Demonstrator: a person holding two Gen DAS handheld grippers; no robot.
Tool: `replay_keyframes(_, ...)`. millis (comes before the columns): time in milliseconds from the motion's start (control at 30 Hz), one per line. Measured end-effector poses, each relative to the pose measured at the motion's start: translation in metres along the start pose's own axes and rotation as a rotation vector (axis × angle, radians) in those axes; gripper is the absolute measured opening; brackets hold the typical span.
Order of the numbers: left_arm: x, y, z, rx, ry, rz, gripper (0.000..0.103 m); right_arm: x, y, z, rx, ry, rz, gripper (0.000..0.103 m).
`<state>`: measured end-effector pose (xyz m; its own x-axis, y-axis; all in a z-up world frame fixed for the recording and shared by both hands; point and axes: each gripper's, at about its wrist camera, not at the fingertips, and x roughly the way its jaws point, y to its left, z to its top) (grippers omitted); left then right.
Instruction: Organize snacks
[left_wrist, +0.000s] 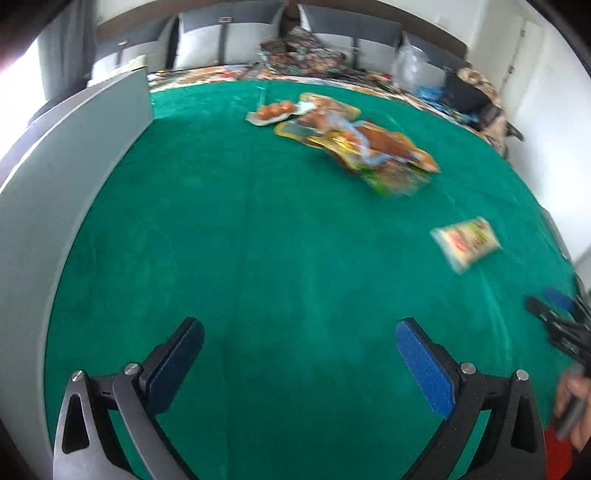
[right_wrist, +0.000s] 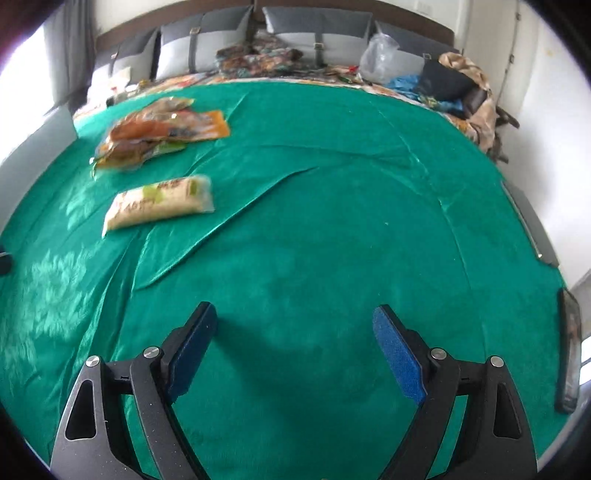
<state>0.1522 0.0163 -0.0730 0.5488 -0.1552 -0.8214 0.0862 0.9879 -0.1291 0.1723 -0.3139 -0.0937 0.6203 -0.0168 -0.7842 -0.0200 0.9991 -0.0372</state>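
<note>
Hovering over green cloth: left gripper and right gripper, jaws wide on both, holding nothing. White snack packet lies flat on cloth, beyond grippers. Just past packet, heap of orange snack packs, overlapping. Farthest: grey cushions behind cloth.

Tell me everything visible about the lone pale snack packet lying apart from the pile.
The pale snack packet is a cream, pillow-shaped plastic pack with green and red printing, blurred beyond reading. It looks sealed and full. It lies flat on the green cloth, nearer than the snack pile and clear of it. Neither gripper touches it.
</note>
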Motion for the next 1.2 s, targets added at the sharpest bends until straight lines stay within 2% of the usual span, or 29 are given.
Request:
replay_keyframes(100,0.01,0.006,0.01,0.019,-0.036,0.043,0.102,0.004,-0.008,0.002,0.037,0.005,0.031,0.09)
replay_keyframes(167,0.016,0.011,0.013,0.05,-0.048,0.073,0.102,0.001,0.005,0.001,0.032,0.003,0.029,0.09)
replay_keyframes(233,0.024,0.014,0.014,0.058,-0.021,0.081,0.102,0.001,0.009,0.0,0.032,0.001,0.027,0.09)
replay_keyframes(333,0.027,0.01,0.014,0.08,-0.028,0.094,0.103,0.002,0.013,-0.002,0.033,0.0,0.023,0.09)
replay_keyframes(1000,0.029,0.011,0.015,0.077,-0.027,0.087,0.103,0.001,0.012,-0.006,0.045,-0.006,0.006,0.089)
replay_keyframes(1133,0.03,0.014,0.018,0.155,0.008,0.046,0.103,0.001,0.012,-0.006,0.045,-0.006,0.006,0.089)
replay_keyframes(1200,0.029,0.024,0.02,0.154,0.024,0.043,0.103,0.001,0.012,-0.006,0.046,-0.007,0.006,0.089)
